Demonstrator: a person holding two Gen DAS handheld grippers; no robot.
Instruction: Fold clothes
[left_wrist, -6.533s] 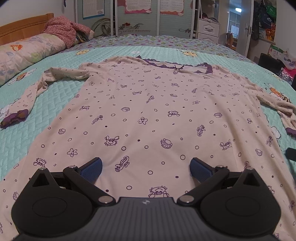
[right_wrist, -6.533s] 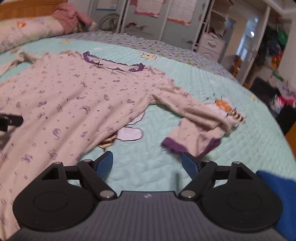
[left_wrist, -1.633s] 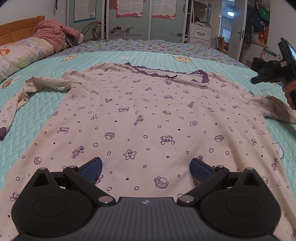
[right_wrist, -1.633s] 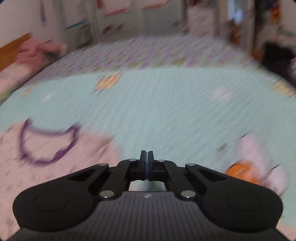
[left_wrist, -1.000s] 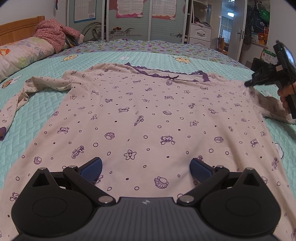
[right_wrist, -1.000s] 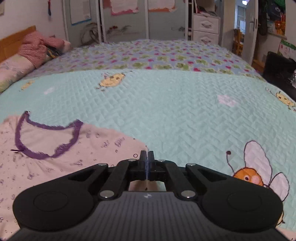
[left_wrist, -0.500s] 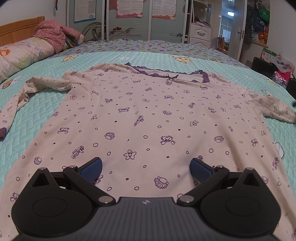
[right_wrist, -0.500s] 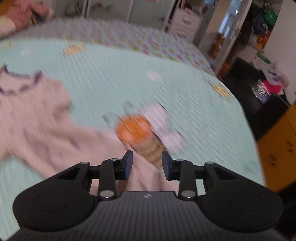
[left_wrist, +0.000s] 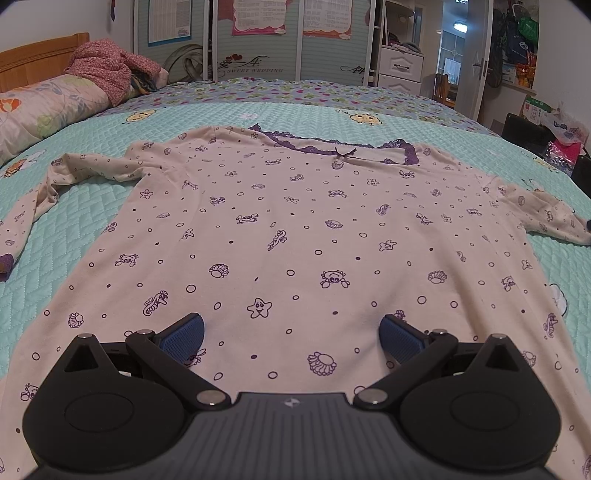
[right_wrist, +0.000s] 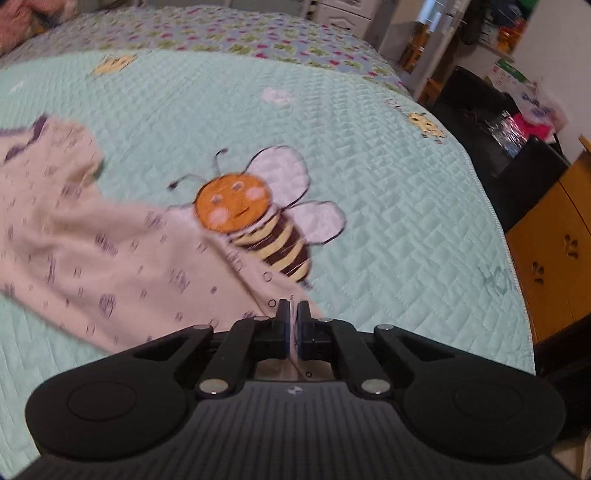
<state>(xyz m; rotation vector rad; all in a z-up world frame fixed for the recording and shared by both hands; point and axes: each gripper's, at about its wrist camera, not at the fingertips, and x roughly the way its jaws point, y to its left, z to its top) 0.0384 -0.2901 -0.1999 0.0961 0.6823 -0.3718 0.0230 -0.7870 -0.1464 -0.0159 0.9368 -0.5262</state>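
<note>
A cream long-sleeved top (left_wrist: 295, 229) with purple sea-creature prints and a purple lace neckline lies flat, front up, on the mint quilted bed (left_wrist: 74, 229). My left gripper (left_wrist: 291, 325) hovers open over its lower hem area, blue pads wide apart with nothing between them. The top's right sleeve (right_wrist: 129, 266) runs out across a bee print (right_wrist: 251, 221) on the quilt. My right gripper (right_wrist: 293, 314) is closing tight on that sleeve near its end, and cream fabric is pinched between the pads. The left sleeve (left_wrist: 92, 166) trails off to the left.
A folded floral duvet (left_wrist: 44, 107) and a pink garment (left_wrist: 107, 70) lie at the headboard, far left. Beyond the bed's right edge stand a wooden cabinet (right_wrist: 554, 240) and dark bags (right_wrist: 498, 122). Wardrobe doors (left_wrist: 258, 44) close the far side.
My right gripper left the shoulder by the neckline, swung right along the sleeve, opened, then shut on the sleeve. It has dropped out of the left wrist view. The left gripper stayed still.
</note>
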